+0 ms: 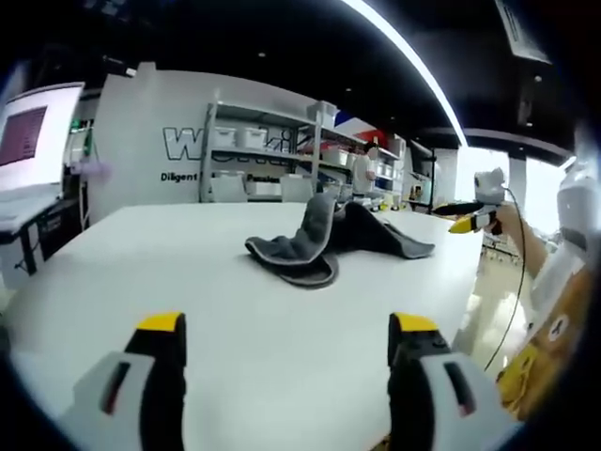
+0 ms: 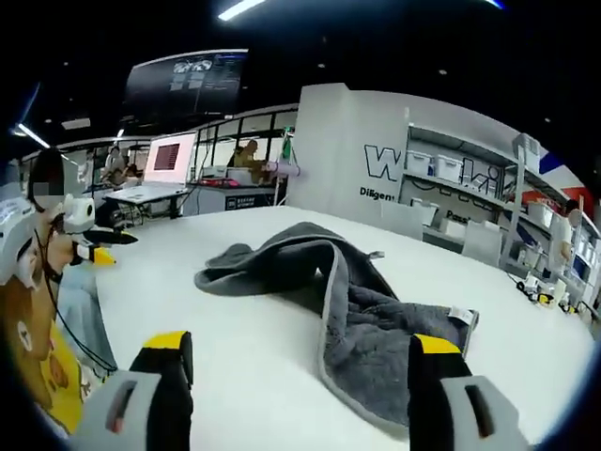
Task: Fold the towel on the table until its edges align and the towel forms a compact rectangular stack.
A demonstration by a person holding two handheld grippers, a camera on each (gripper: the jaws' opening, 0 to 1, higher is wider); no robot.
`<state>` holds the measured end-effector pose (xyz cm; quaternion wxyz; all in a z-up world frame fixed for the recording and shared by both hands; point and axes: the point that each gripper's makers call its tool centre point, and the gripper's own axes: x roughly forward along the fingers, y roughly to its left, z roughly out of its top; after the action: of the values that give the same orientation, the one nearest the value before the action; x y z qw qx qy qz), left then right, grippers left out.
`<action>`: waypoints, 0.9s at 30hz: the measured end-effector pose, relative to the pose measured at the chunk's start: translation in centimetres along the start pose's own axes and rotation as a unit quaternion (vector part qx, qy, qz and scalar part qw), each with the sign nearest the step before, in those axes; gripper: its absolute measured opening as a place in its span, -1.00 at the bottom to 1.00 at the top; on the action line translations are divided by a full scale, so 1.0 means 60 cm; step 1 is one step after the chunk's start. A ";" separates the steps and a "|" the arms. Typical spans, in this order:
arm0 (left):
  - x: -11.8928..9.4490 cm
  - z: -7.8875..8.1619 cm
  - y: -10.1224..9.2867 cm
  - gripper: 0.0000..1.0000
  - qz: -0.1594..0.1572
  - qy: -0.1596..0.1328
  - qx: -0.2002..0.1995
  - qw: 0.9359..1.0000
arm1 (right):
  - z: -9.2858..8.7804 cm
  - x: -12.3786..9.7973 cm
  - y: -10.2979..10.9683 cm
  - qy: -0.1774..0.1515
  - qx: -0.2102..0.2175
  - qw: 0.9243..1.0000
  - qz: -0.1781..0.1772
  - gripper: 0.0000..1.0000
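A dark grey towel (image 1: 324, 240) lies crumpled on the white table (image 1: 188, 272), with one fold standing up in the middle. My left gripper (image 1: 286, 329) is open and hovers over the near part of the table, well short of the towel. The right gripper (image 1: 477, 214) shows at the table's far right edge, held in a hand. In the right gripper view the towel (image 2: 338, 301) spreads just ahead of my open right gripper (image 2: 302, 343), its near edge between the jaws. The left gripper (image 2: 89, 246) appears at the far left, past the table (image 2: 216, 329) edge.
A person (image 2: 38, 310) in a yellow-printed shirt stands by the table edge. Behind the table stand a white lettered wall (image 1: 169, 141), shelves with bins (image 1: 254, 150) and a lit screen (image 1: 33, 136). Desks with people (image 2: 160, 183) sit further back.
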<state>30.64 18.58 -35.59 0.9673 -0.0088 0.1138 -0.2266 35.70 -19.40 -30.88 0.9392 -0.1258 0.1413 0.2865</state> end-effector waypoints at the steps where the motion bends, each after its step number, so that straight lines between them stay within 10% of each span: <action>1: 0.001 -0.001 0.000 0.87 0.000 0.001 0.000 1.000 | -0.003 -0.002 0.001 0.005 0.001 1.000 -0.001 0.99; 17: 0.077 0.038 0.035 0.84 -0.082 0.021 0.071 0.994 | -0.042 -0.028 -0.022 0.087 -0.041 0.995 -0.030 0.99; 27: 0.171 0.044 0.005 0.83 -0.175 0.015 0.145 0.974 | -0.048 -0.050 -0.038 0.100 -0.044 0.993 -0.040 0.98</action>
<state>40.31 14.27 -35.26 0.9019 0.1157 0.0907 -0.4062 34.07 -23.61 -32.18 0.9246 -0.2008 0.2162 0.2411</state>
